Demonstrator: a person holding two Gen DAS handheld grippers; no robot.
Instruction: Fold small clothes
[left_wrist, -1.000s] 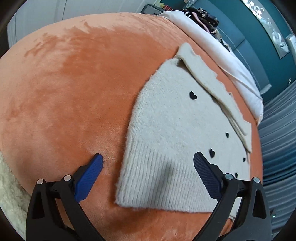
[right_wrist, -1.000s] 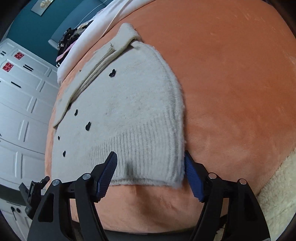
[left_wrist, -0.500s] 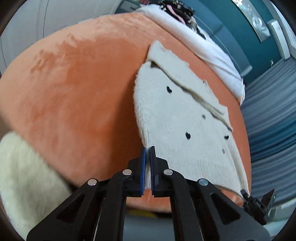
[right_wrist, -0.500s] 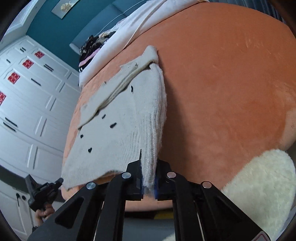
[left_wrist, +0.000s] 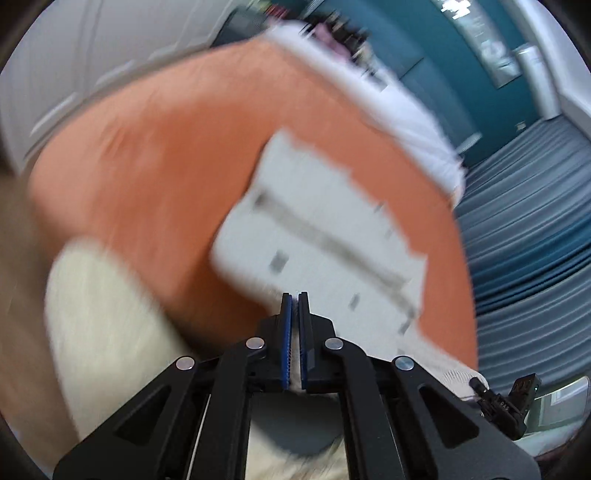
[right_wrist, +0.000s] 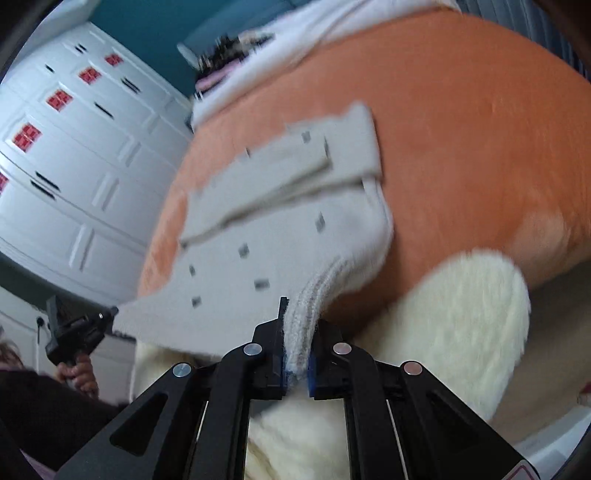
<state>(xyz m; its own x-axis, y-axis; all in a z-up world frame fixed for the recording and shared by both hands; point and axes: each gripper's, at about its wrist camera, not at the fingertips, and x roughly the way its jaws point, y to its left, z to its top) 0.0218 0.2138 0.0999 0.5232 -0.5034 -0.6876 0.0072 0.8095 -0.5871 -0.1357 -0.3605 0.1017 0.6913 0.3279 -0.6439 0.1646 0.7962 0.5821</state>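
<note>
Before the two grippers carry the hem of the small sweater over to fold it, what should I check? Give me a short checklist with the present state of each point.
1. Right gripper shut on the ribbed hem of the sweater: ok, the knit is bunched between its fingers.
2. Left gripper shut on the other hem corner: ok, pale cloth shows between the fingers.
3. Hem lifted off the orange cushion: ok.
4. Far part of the sweater, with its folded sleeve, lying on the cushion: ok.
5. Cloth spread evenly between the grippers: cannot tell, both views are blurred.
6. Cushion beyond the sweater free for the fold: ok, bare orange up to the white cloth.
</note>
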